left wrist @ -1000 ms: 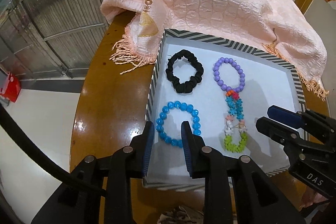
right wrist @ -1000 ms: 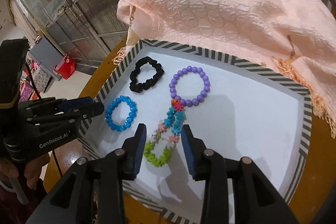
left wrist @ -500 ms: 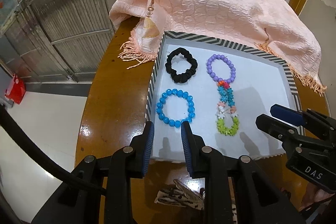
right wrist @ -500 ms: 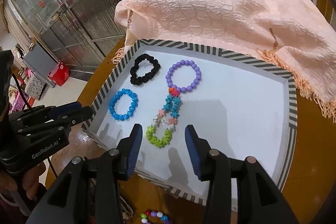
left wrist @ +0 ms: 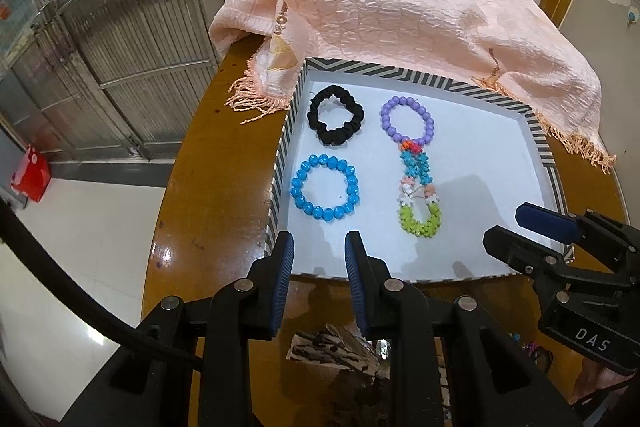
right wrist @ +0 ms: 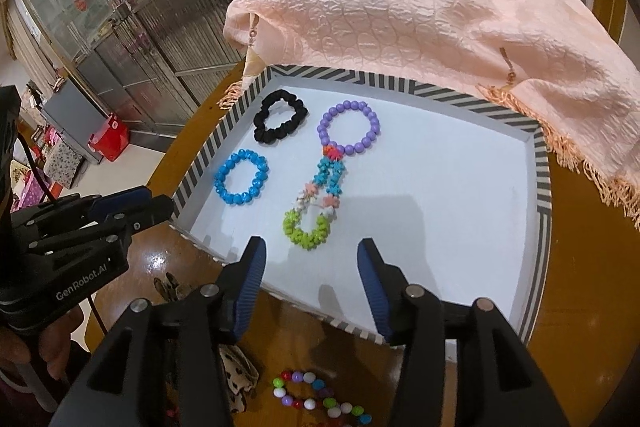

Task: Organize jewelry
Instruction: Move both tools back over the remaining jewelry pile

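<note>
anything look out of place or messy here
Yes: the peach cloth drapes over the striped tray's far rim, and a multicoloured bead strand still lies outside it on the table.

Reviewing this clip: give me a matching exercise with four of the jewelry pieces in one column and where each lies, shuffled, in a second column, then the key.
Things:
1. black scrunchie
2. blue bracelet
3. purple bracelet
4. multicoloured bracelet

Places:
A. on the table, outside the tray, near the right gripper
B. in the tray, far left corner
C. in the tray, touching the far end of the long flower-bead bracelet
D. in the tray, by the left wall, nearer than the scrunchie

Pairs: 1-B, 2-D, 3-C, 4-A
</note>
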`<state>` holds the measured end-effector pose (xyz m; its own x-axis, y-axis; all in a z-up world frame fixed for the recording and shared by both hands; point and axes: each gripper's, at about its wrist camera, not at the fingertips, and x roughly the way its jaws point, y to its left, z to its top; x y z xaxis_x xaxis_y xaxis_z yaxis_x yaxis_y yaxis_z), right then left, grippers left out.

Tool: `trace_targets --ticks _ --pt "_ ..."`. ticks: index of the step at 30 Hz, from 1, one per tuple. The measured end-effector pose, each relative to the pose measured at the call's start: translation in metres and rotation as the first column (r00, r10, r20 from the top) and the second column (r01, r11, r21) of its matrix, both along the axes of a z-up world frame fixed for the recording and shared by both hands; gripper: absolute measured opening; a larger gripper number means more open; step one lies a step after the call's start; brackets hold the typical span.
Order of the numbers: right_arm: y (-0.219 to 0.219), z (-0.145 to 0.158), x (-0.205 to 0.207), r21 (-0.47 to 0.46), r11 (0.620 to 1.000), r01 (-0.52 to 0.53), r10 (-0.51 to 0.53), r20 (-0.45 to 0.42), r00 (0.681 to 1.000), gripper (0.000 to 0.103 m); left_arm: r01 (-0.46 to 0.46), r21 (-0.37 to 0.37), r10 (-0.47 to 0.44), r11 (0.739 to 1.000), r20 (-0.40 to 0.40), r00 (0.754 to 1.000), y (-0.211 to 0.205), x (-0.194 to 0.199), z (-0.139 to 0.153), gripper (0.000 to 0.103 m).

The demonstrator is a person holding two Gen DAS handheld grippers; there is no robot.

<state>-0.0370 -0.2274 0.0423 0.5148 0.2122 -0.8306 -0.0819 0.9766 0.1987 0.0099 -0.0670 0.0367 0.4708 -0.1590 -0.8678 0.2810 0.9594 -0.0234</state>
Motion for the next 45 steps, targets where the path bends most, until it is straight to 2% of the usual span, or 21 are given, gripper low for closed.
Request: trace_targets --ticks 14,23,32,39,45 --pt "-0.002 0.011 -0.031 -0.006 1.0 0.007 -0.007 0.016 1.0 0.06 0.015 -0.01 -0.015 1.0 0.004 1.0 0.002 -0.026 0.004 0.016" --pt "-0.006 0.013 -0.057 -0.011 1.0 0.019 -0.019 0.02 1.0 0.061 0.029 -0.012 -0.029 1.0 0.001 1.0 0.009 -0.042 0.006 0.016" --pt "-0.016 0.01 -0.082 -0.022 0.999 0.041 -0.041 0.011 0.999 0.061 0.002 -0.096 -0.009 0.995 -0.073 0.997 0.038 -0.048 0.006 0.017" --pt "-0.02 0.002 -0.1 -0.01 0.999 0.04 -0.04 -0.005 0.999 0.061 -0.024 -0.151 0.002 0.988 -0.144 0.99 0.052 -0.05 -0.006 0.023" --pt "-0.029 -0.005 -0.11 -0.011 0.998 0.059 -0.059 -0.03 0.998 0.061 0.033 -0.192 -0.073 0.981 -0.207 0.976 0.045 -0.06 -0.022 0.029"
